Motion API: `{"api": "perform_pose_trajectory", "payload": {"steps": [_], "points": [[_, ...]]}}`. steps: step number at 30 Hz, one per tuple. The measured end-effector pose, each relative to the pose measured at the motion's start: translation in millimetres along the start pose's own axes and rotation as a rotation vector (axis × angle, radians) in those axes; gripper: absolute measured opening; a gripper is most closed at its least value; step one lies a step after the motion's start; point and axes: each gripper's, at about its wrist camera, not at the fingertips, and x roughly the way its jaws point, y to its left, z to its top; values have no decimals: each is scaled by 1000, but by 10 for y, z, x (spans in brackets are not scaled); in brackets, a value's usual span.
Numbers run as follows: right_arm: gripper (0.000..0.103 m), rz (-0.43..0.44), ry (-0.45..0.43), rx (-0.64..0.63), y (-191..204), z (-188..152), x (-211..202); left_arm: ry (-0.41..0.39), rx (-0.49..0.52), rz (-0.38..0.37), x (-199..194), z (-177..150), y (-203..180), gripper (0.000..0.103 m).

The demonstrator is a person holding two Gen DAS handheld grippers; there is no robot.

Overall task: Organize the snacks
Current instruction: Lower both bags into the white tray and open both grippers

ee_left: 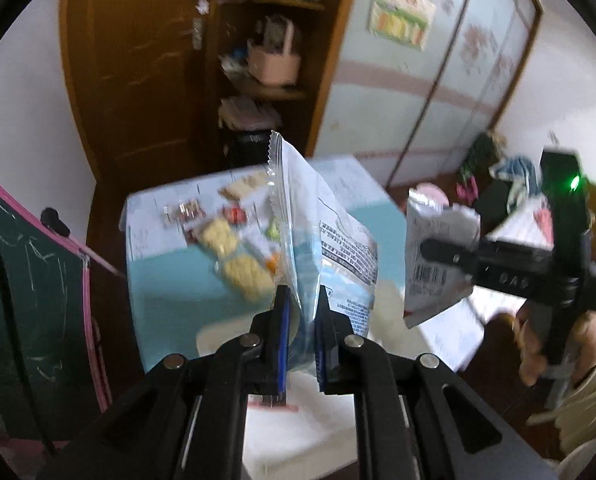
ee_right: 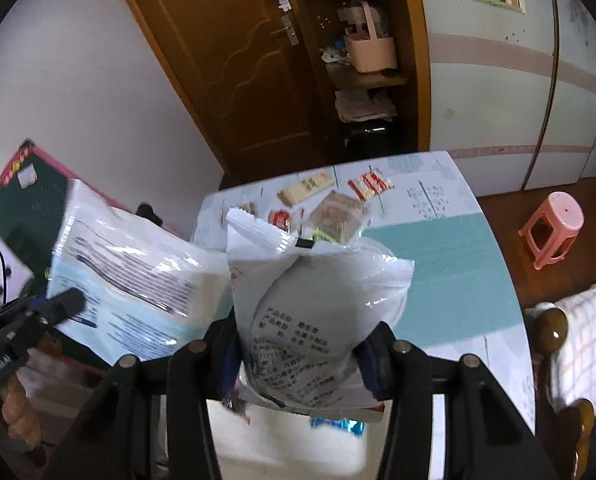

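Left gripper (ee_left: 299, 300) clamps blue-white snack bag (ee_left: 329, 232) by its edge; right gripper (ee_right: 298, 344) grips puffy white bag (ee_right: 317, 300). Both above desk (ee_right: 449, 264). Risk: thin-edge grip slips, bag drops onto loose snacks (ee_right: 337, 208).

Small snack packets (ee_right: 329, 200) on table (ee_right: 457, 264)

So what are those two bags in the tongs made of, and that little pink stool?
Blue-and-white bag: looks like thin glossy plastic film, going by its serrated sealed edge and its shine. White bag: also glossy film, crinkled with bright glints, possibly foil-lined. Pink stool: probably moulded plastic, smooth and uniform in colour.
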Motion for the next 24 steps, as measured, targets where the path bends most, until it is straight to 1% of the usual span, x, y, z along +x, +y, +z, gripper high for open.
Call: {"api": "perform_pose_trajectory", "payload": {"steps": [4, 7, 10, 12, 16, 18, 20, 21, 22, 23, 24], "points": [[49, -22, 65, 0, 121, -359, -17, 93, 34, -10, 169, -338, -87, 8], [49, -50, 134, 6, 162, -655, 53, 147, 52, -16, 289, -547, -132, 8], [49, -62, 194, 11, 191, -874, 126, 191, 73, -20, 400, -750, -208, 8], [49, -66, 223, 8, 180, -968, 186, 212, 81, -1, 491, -840, -237, 8], [49, -66, 269, -16, 122, -1059, 302, 244, 32, 28, 629, -956, -267, 10], [51, -65, 296, -26, 61, -1063, 397, 271, -7, 19, 693, -1013, -297, 13], [51, -64, 309, -45, 45, -1095, 429, 303, -45, 22, 762, -1049, -303, 34], [52, -76, 321, -65, 31, -1106, 466, 310, -70, 47, 780, -1063, -313, 59], [54, -87, 328, -83, 26, -1112, 490, 303, -88, 72, 785, -1074, -309, 79], [59, -98, 331, -94, 27, -1118, 495, 285, -108, 104, 762, -1072, -308, 82], [64, -113, 331, -106, 21, -1123, 487, 261, -130, 129, 711, -1079, -312, 82]]}}
